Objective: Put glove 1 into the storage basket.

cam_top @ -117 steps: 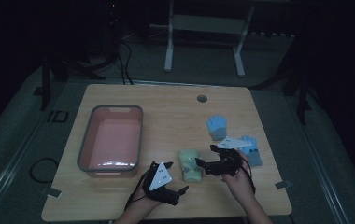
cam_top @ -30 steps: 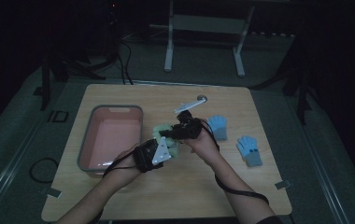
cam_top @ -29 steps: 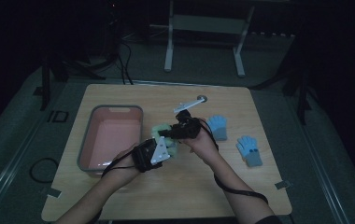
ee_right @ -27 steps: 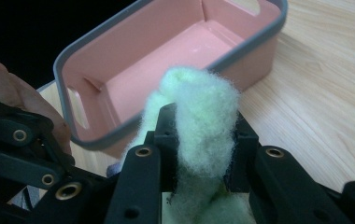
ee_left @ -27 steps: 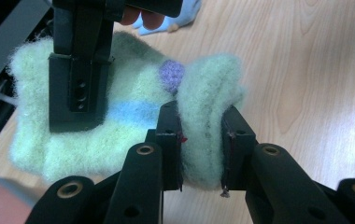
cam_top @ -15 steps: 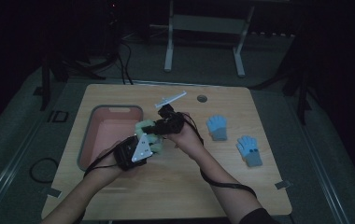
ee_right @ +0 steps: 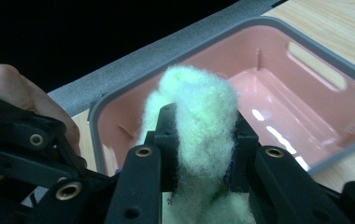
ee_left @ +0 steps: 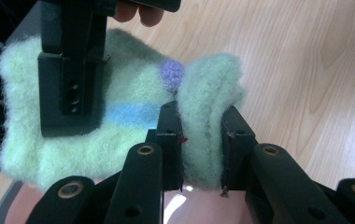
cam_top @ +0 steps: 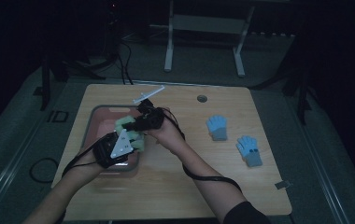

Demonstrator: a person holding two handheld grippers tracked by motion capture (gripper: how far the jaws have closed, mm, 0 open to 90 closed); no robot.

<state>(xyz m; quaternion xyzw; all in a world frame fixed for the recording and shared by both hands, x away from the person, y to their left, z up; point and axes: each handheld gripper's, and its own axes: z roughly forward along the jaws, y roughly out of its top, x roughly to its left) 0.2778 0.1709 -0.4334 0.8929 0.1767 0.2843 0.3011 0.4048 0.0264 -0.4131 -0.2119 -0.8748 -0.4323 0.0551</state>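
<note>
My high camera sits above my side of the pale wooden table (cam_top: 269,154) and looks forward and down, far enough back to take in the whole top and the dim floor beyond. The camera on my left gripper (ee_left: 199,140) looks along its jaws, very close to the fuzzy pale-green wool glove (ee_left: 133,116). The one on my right gripper (ee_right: 203,140) is equally close, facing the grey-rimmed pink plastic bin (ee_right: 306,88). All three share that glove.

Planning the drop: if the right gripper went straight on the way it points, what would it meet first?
Probably the inside of the pink bin, which lies beyond the green glove clamped in the right gripper; depth is unclear.
</note>
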